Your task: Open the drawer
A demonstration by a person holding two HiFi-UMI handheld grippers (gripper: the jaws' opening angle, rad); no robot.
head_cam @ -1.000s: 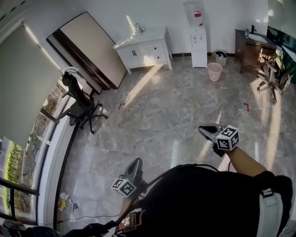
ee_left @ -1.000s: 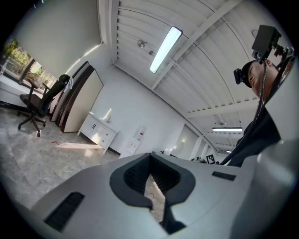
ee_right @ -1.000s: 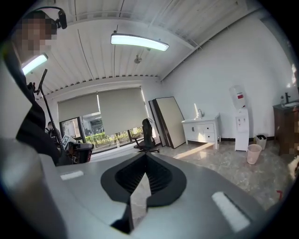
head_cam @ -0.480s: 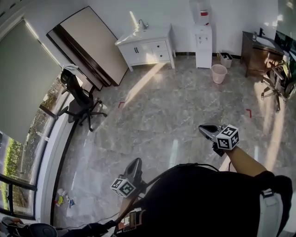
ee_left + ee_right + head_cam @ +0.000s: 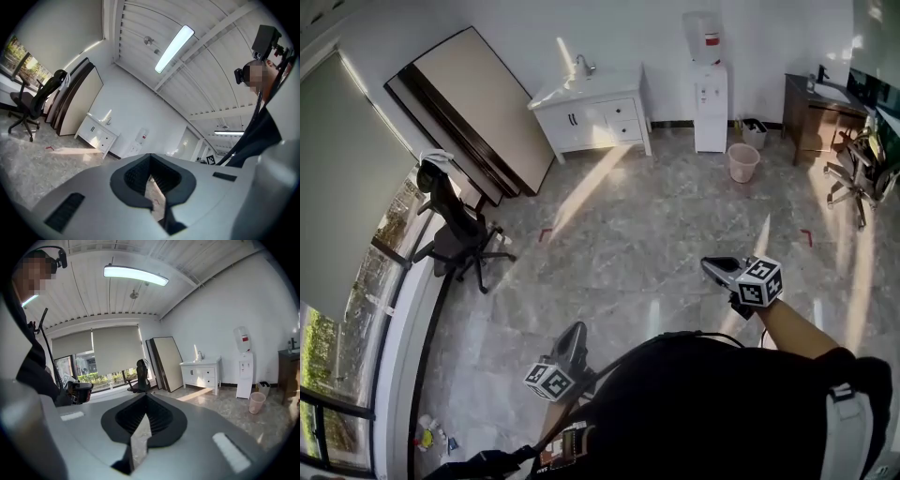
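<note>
A: Drawer status?
B: Shut, as far as I can tell. The drawers [image 5: 622,108] are in the right half of the white cabinet [image 5: 581,117] against the far wall. Fronts look flush, but they're small at this range.
A: Around it?
B: Water dispenser [image 5: 710,80] is just to its right, with a pink bin [image 5: 742,161] near that. Office chair [image 5: 450,225] is off left by the window. A wide stretch of floor [image 5: 628,234] lies between person and cabinet.
A: Grippers?
B: Left gripper [image 5: 578,327] and right gripper [image 5: 709,265] are both held out in front of the person, well apart from the cabinet. Fingers are together on each, nothing between them.
A: Progress?
B: None, I'd judge. Getting to the cabinet, taking a handle and pulling are all left. Can't tell which drawer is meant.
</note>
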